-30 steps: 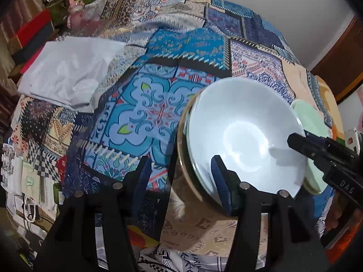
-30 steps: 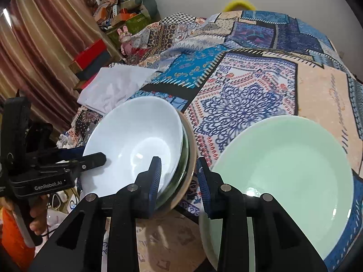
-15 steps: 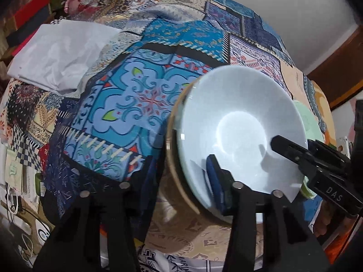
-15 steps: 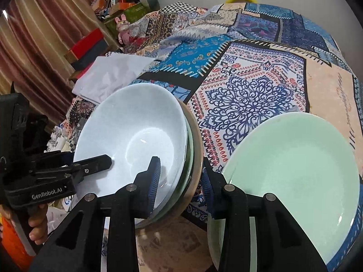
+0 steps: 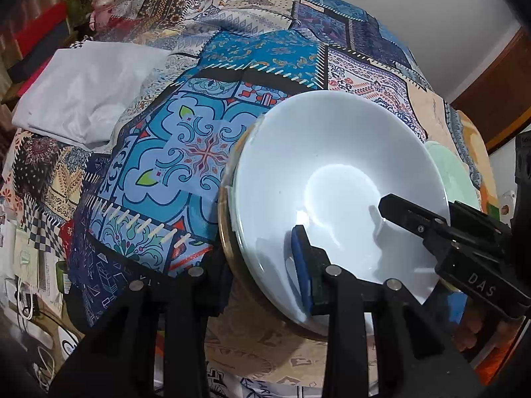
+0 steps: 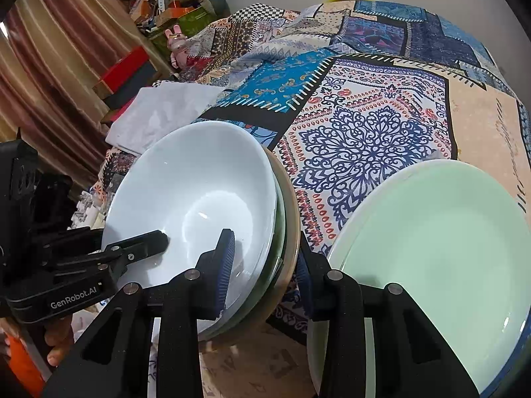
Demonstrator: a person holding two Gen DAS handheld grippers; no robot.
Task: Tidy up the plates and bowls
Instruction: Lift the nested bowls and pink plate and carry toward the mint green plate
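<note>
A stack of nested bowls, white (image 5: pixel 332 182) on top, then green (image 6: pixel 280 232) and tan (image 6: pixel 293 219), is held tilted above the patchwork cloth. My left gripper (image 5: pixel 262 272) is shut on the stack's near rim, one finger (image 5: pixel 302 265) inside the white bowl (image 6: pixel 199 192), the other under the stack. My right gripper (image 6: pixel 265 265) is shut on the opposite rim, one finger (image 6: pixel 225 258) inside the bowl, the other outside the tan bowl. A pale green plate (image 6: pixel 431 248) lies on the table right of the stack; it also shows in the left wrist view (image 5: pixel 454 175).
A patchwork cloth (image 5: pixel 205 122) covers the table. A folded white cloth (image 5: pixel 83 89) lies at the far left. Boxes, a pink toy (image 6: pixel 177 44) and curtains stand beyond the table's left edge. Cables and clutter lie below the near left edge.
Both grippers have closed on the bowl stack's rims and the stack has risen and tilted slightly. The green plate has not moved.
</note>
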